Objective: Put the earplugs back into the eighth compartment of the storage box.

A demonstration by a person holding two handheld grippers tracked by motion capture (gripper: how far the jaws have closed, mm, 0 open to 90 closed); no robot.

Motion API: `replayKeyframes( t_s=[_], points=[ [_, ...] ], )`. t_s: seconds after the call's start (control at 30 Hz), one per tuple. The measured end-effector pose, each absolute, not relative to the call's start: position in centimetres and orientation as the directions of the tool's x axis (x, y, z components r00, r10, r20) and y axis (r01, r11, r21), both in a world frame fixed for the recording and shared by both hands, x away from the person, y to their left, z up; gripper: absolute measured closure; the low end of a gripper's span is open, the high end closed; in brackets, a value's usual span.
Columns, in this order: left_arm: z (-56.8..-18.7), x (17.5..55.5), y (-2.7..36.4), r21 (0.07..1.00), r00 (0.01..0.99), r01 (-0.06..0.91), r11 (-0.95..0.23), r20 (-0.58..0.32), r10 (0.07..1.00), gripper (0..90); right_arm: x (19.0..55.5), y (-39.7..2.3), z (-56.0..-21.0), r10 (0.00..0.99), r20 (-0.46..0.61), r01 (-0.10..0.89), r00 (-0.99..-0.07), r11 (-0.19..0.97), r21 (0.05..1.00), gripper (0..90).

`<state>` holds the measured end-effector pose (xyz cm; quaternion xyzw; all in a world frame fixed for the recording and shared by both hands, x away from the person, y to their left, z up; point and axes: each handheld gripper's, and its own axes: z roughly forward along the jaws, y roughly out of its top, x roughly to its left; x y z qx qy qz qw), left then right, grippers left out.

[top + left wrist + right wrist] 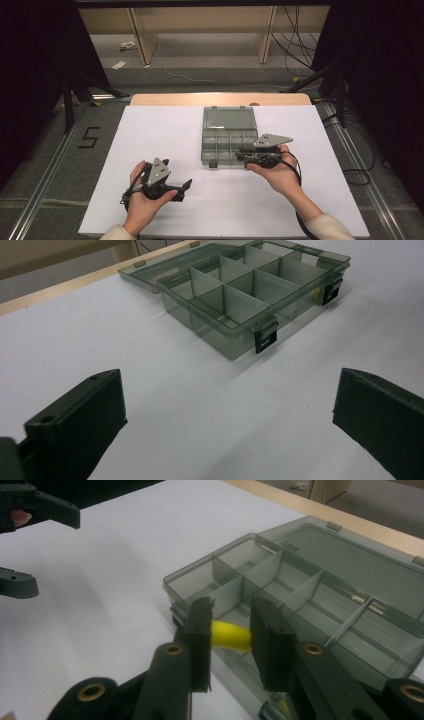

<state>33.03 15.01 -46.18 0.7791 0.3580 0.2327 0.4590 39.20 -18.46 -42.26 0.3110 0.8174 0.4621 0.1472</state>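
Observation:
A smoky clear compartment box (229, 145) lies open on the white table top, its lid (230, 119) flat behind it. My right gripper (240, 155) hovers at the box's front right part. In the right gripper view this gripper (231, 636) is shut on a short yellow cylinder (229, 636), held crosswise above the front row of compartments (235, 615). My left gripper (177, 172) rests low over the table at the front left, pointing toward the box. Its jaws (227, 410) stand wide open with bare table between them. A small yellow thing (316, 293) shows through the box wall near one latch.
The box (250, 290) has several divided compartments and two black front latches (265, 338). The white table top (150, 135) ends in a wooden strip (220, 99) at the back. Floor rails, cables and dark stands flank the table.

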Motion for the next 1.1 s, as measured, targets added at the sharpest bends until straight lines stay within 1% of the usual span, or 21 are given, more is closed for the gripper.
replayKeyframes(
  t_s=[0.53,1.1],
  points=[
    [-46.2,33.1,15.0,0.882,0.633,0.347,-0.318,0.030,0.774,0.0,40.5,-20.1,-41.4,0.689,0.049,0.379,-0.723,0.336,0.862,72.1],
    [-46.3,33.1,15.0,0.882,0.632,0.348,-0.319,0.031,0.774,0.0,42.0,-21.5,-42.0,0.731,0.053,0.409,-0.681,0.319,0.855,72.1]
  ],
)
